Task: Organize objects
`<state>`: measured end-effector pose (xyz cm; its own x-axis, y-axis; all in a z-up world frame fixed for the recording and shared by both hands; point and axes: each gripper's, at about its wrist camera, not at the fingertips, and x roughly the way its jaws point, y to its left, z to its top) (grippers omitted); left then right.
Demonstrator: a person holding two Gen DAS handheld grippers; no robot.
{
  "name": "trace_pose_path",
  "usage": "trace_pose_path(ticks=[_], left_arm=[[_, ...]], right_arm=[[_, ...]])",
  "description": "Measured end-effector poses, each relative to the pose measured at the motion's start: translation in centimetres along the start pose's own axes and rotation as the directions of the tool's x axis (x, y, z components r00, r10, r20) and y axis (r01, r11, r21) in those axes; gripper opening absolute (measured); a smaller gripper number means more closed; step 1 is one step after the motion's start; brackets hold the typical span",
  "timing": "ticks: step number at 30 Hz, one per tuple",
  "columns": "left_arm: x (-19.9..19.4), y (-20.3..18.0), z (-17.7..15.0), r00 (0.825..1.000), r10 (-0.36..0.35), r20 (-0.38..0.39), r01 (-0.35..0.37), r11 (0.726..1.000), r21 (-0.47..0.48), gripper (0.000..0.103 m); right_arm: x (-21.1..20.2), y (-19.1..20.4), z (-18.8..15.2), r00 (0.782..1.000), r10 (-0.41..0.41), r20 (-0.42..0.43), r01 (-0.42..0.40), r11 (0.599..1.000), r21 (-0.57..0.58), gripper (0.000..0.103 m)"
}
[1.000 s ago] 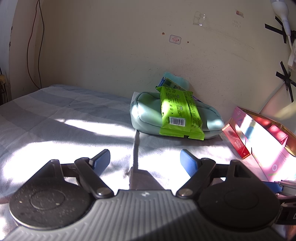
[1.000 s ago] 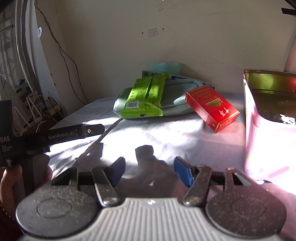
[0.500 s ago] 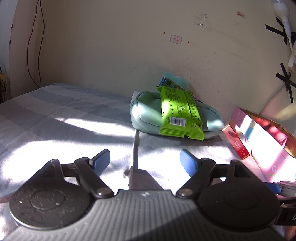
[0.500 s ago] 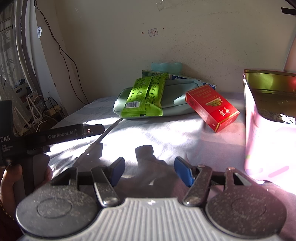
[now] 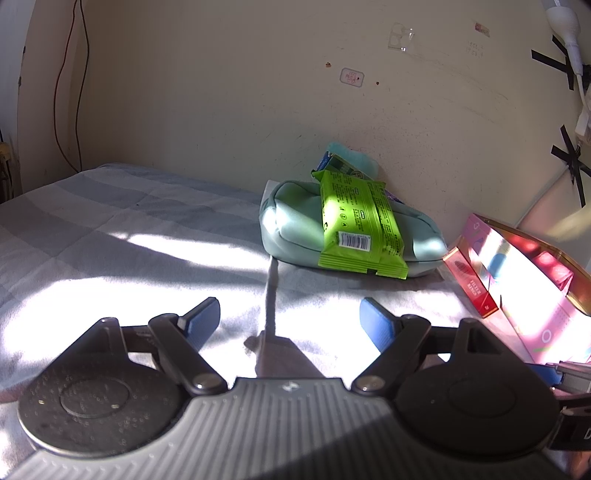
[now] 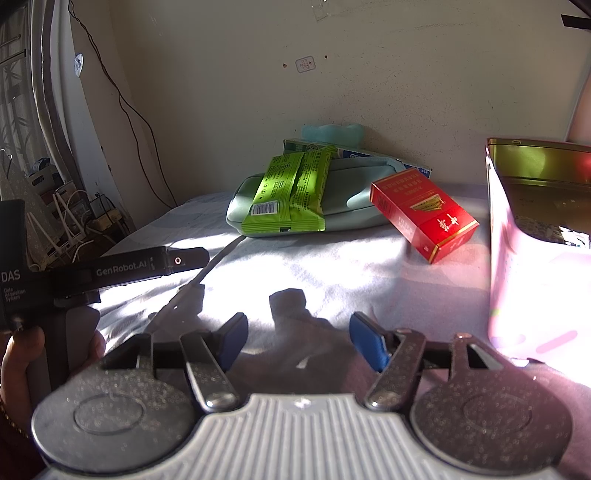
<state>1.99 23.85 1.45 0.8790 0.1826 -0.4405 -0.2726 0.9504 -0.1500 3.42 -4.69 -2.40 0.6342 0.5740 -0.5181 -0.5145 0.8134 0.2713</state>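
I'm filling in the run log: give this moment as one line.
left gripper: open, empty | right gripper: open, empty, jaws just widened | green snack packet: lying on mint fabric pouch | red cardboard box: untouched

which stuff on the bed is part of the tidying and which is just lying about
For the job: green snack packet, pale green pouch, red cigarette pack, pink tin box, box by the wall.

Lying about: wall cable, plug on the wall.

You face one mint pouch [image 6: 354,199], one green snack packet [image 6: 291,192] atop it, one red cigarette pack [image 6: 424,214], one pink tin [image 6: 532,258], one blue-white box [image 6: 295,146] behind pouch. You hold two tongs, both visible.
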Motion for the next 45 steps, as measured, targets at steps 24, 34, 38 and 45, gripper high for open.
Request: trace_pose_path(ticks=[24,34,38,45], left_arm=[[-3.0,-2.6,-1.2,0.997,0.015,0.069,-0.006,0.992,-0.128,0.084],[-4.7,-5.1,-2.5,0.996,-0.012,0.087,0.028,0.982,-0.187,0.084],[-5.1,-6.2,-3.0,0.996,-0.022,0.082,0.040,0.975,-0.219,0.084],[-5.3,-7.4,-4.0,0.998,-0.031,0.057,0.045,0.963,-0.267,0.084]], right_arm=[[15.2,2.1,10.8,0.991,-0.133,-0.015,0.133,0.991,-0.012,0.080],[7.6,3.7,7.8,0.997,-0.072,0.008,0.072,0.991,-0.116,0.026],[2.8,6.3,4.8,0.970,-0.190,0.154,0.236,0.892,-0.386,0.026],[-2.0,9.9,-1.0,0.989,-0.110,0.097,0.146,0.766,-0.626,0.047]])
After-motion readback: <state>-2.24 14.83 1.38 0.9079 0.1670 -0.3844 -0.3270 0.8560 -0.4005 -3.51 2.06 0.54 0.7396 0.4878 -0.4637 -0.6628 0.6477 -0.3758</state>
